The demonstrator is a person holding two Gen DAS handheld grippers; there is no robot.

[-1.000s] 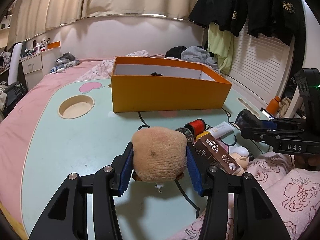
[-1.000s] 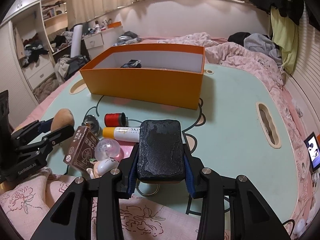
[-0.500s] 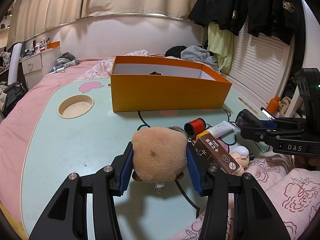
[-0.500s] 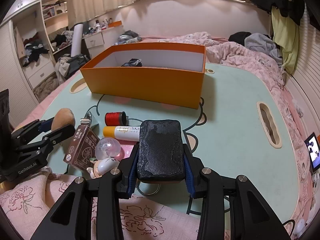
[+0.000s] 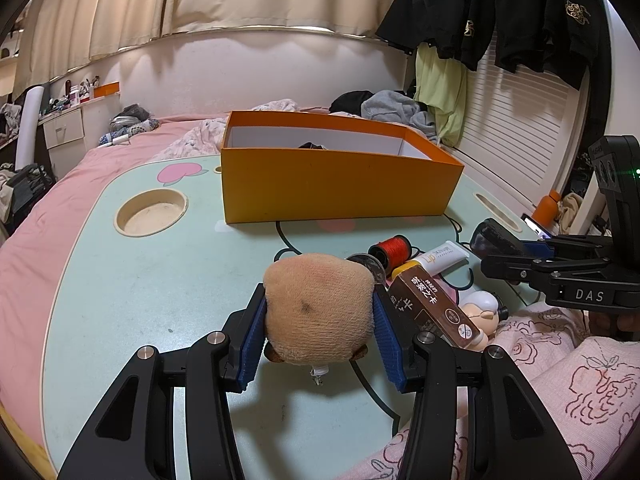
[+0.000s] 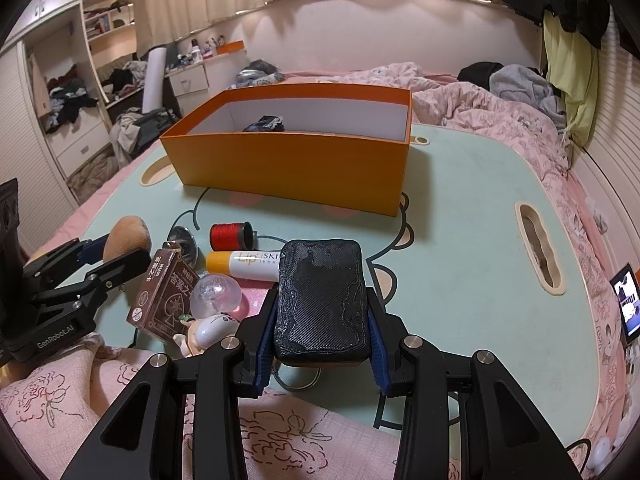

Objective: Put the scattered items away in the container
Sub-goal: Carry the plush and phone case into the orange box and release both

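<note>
My left gripper (image 5: 320, 316) is shut on a tan plush toy (image 5: 318, 308), held above the near table. My right gripper (image 6: 322, 308) is shut on a black textured case (image 6: 322, 300). The orange box (image 5: 336, 176) stands open at the far middle of the table, also in the right wrist view (image 6: 296, 164), with a dark item (image 6: 266, 124) inside. Between the grippers lie a red thread spool (image 6: 230, 236), a lip balm tube (image 6: 244, 264), a brown card box (image 6: 166, 292), a clear ball (image 6: 216, 292) and a small figurine (image 6: 208, 330).
The mint green table (image 5: 160, 280) has a round cup recess (image 5: 151, 213) at the left and a slot (image 6: 538, 248) at the right. Pink floral fabric (image 6: 280, 432) covers the near edge. A phone (image 6: 628, 304) lies at the far right. Bedding surrounds the table.
Both grippers have risen slightly and edged forward, each still holding its item. The items on the table have not moved.
</note>
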